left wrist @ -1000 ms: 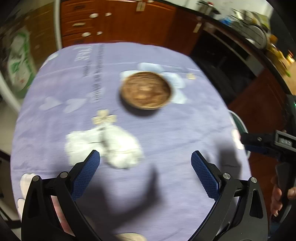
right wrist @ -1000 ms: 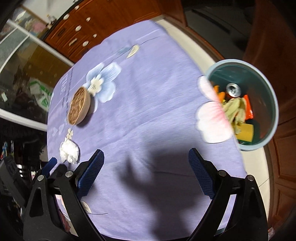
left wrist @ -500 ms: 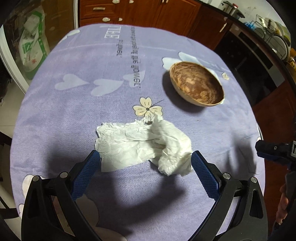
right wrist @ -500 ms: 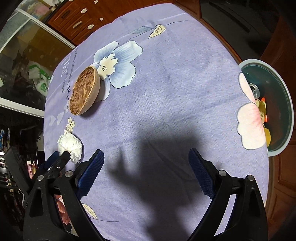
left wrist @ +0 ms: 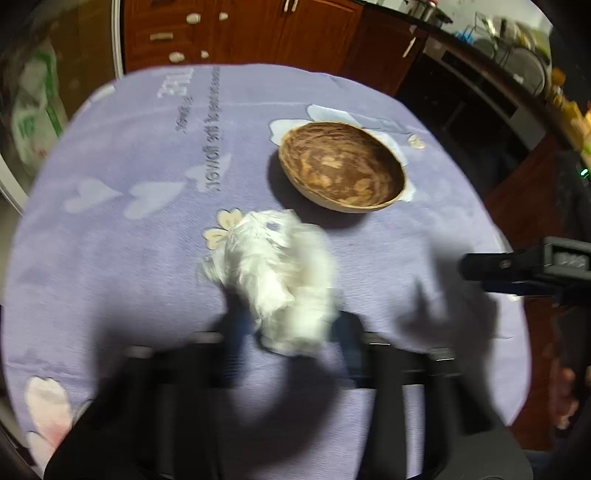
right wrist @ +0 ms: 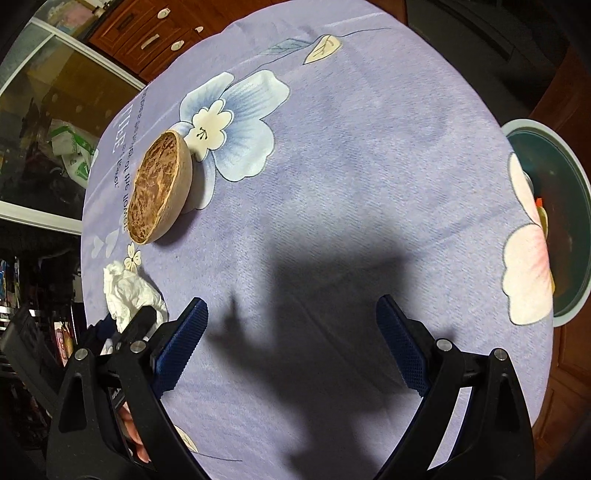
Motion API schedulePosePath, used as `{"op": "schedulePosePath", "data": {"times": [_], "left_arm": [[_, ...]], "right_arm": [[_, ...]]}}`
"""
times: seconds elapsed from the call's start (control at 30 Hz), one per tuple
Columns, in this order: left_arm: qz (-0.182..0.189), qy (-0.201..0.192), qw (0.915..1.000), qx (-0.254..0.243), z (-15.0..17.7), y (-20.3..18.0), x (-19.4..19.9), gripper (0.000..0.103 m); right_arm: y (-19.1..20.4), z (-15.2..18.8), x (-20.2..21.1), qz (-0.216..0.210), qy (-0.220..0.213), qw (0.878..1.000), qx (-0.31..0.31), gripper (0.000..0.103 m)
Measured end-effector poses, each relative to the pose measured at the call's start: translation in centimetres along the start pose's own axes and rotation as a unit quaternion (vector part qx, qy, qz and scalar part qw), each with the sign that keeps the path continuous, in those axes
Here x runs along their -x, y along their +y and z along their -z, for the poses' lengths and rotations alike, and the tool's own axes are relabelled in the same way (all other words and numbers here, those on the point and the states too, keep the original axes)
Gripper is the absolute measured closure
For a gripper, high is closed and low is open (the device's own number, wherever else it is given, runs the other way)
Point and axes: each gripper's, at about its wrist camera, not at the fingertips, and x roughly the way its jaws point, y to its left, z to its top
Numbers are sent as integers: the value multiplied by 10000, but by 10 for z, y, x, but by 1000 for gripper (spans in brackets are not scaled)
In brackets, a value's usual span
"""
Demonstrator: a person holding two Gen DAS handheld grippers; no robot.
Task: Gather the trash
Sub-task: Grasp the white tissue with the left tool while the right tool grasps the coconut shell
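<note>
The left gripper has gone from fully spread to narrow, and its jaws are closing on the crumpled tissue, which sits between the blurred blue pads; half a second ago the tissue lay flatter and wider on the cloth, now it is bunched into one lump. The right gripper has drifted across the table, so the trash bin now shows only partly past the table's right edge. Its jaws stand wide apart with nothing between them, over bare cloth and shadow.

Counted: one tissue, near the table's left edge in the right wrist view, just short of the small printed flower. One wooden bowl stands beyond it toward the far edge, apart from the tissue. One purple flowered tablecloth covers the round table. One bin stands off the table, with some coloured trash inside. Brown cabinets line the far side.
</note>
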Motion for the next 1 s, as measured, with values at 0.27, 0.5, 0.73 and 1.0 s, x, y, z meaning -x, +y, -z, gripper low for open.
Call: {"op": "schedulePosePath", "data": {"times": [0.27, 0.5, 0.73, 1.0], "left_arm": [[149, -128, 9991, 385, -10, 24, 8, 88], [190, -171, 9981, 555, -17, 39, 12, 87], [202, -133, 9980, 580, -19, 45, 11, 87], [157, -129, 9981, 581, -18, 43, 11, 87]], "right_arm": [[26, -18, 0, -146, -159, 9996, 192, 15], [66, -42, -9, -401, -466, 9961, 639, 28], [93, -46, -38, -386, -283, 9940, 985, 51], [100, -47, -44, -190, -424, 9926, 1125, 91]]}}
